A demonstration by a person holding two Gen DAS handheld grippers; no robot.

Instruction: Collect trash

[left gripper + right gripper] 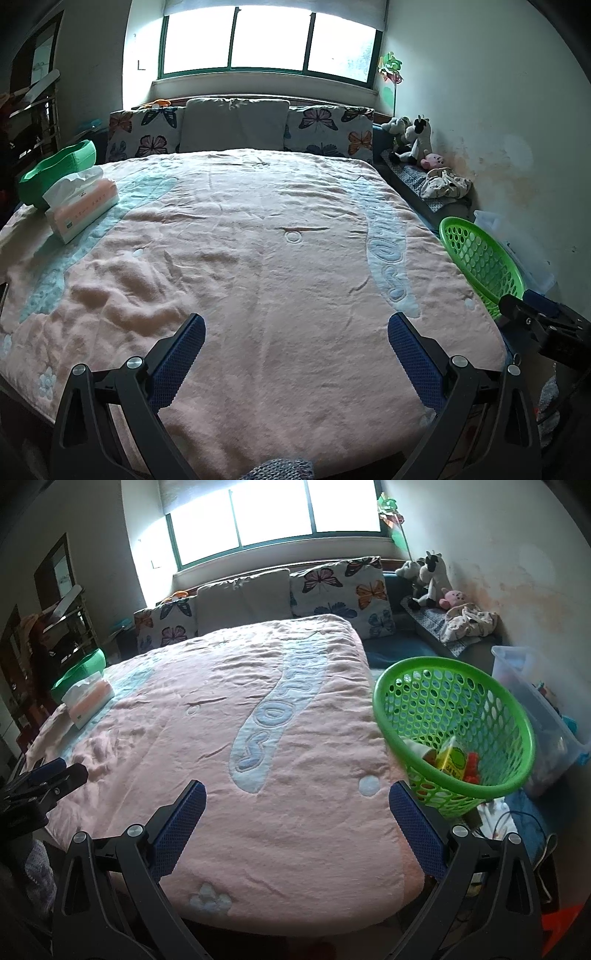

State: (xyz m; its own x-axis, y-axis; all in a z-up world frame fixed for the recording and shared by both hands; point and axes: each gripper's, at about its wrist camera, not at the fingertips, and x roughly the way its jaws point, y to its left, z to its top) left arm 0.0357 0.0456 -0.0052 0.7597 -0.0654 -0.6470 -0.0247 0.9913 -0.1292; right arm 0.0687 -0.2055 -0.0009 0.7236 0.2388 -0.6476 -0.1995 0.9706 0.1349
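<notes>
A green perforated basket (454, 716) stands tilted at the right edge of the bed, and its rim also shows in the left wrist view as the basket (480, 258). Inside lie a yellow-green carton (452, 760), red scraps (472, 770) and a pale wrapper (417, 747). My right gripper (297, 803) is open above the pink blanket (258, 720), its right finger close to the basket's wall. My left gripper (295, 334) is open with nothing between its fingers, over the blanket (258, 240) near the bed's foot. Each gripper shows at the edge of the other's view.
A tissue box (81, 205) and a green bowl-like tub (55, 166) sit at the bed's left side. Butterfly pillows (332, 129) line the headboard. Plush toys (410, 140) and a crumpled cloth (445, 182) rest on a ledge by the right wall. A clear plastic bin (535, 709) stands beyond the basket.
</notes>
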